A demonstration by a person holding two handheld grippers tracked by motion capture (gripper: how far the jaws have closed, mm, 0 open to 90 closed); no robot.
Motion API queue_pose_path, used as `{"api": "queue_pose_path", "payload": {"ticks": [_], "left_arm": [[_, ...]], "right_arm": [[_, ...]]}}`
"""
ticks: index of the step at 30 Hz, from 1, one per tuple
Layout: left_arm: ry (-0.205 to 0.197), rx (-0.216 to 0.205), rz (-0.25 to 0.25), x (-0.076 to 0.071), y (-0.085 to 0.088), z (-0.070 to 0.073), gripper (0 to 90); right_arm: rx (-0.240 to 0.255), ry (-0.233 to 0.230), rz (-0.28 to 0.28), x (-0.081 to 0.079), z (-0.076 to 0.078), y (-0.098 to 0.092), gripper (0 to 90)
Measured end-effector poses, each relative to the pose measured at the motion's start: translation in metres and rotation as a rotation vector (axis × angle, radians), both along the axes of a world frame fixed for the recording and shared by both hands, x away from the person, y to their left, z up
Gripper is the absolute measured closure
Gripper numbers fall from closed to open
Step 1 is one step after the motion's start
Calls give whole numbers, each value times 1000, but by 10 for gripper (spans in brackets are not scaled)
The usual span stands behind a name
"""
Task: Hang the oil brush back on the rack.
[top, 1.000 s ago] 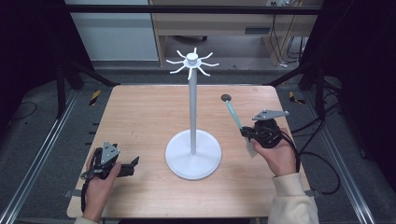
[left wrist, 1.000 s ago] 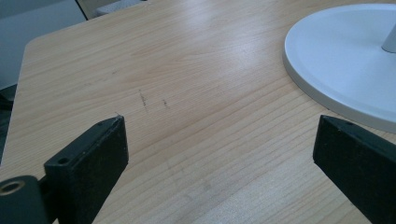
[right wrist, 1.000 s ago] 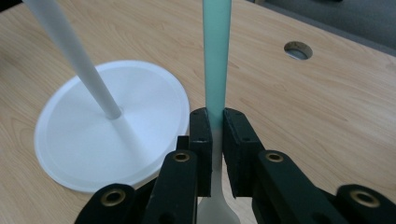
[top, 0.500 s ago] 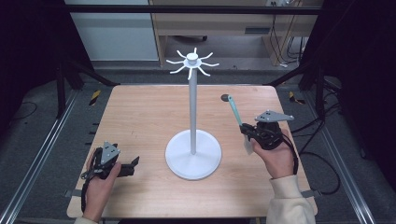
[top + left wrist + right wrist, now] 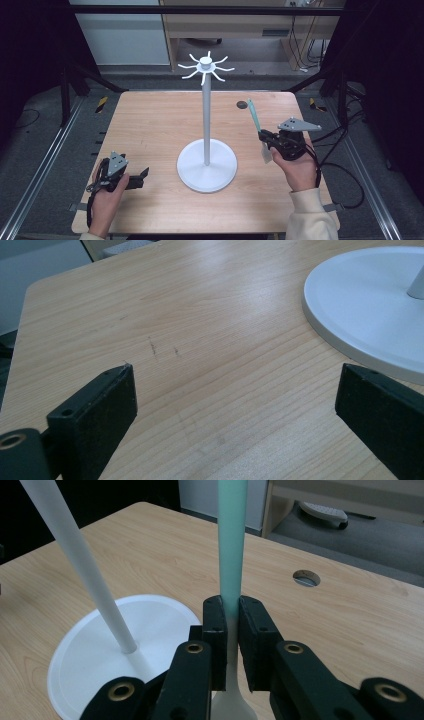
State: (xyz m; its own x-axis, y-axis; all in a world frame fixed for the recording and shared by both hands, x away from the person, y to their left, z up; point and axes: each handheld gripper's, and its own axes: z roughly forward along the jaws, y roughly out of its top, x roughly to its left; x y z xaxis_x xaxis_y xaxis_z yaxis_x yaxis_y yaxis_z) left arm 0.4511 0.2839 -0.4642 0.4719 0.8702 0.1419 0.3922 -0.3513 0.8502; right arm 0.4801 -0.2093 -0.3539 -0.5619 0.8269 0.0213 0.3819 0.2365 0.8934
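At the right of the high view, the right hand-held gripper [image 5: 266, 141] is clenched on a mint-green utensil [image 5: 254, 115] raised upright beside the white hook stand [image 5: 206, 115], and its handle tip would likely best be lifted steadily toward an upper hook, while the left hand-held gripper [image 5: 141, 176] rests released on the table [image 5: 150, 120].

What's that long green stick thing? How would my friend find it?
Start at the tall white metal stand in the middle of the light wooden table. Look to its right, where a hand grips the right hand-held gripper. Pinched in it is the slim mint-green plastic utensil, pointing up, the one coloured item here.
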Motion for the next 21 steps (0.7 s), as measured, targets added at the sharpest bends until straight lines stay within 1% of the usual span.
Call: {"api": "queue_pose_path", "payload": {"ticks": [5, 15, 21], "left_arm": [[1, 1, -2, 0, 0, 0, 28], [1, 1, -2, 0, 0, 0, 29], [1, 1, -3, 0, 0, 0, 29]], "right_arm": [[27, -47, 21, -5, 6, 2, 823], [61, -104, 41, -15, 21, 8, 823], [70, -136, 59, -22, 30, 15, 823]]}}
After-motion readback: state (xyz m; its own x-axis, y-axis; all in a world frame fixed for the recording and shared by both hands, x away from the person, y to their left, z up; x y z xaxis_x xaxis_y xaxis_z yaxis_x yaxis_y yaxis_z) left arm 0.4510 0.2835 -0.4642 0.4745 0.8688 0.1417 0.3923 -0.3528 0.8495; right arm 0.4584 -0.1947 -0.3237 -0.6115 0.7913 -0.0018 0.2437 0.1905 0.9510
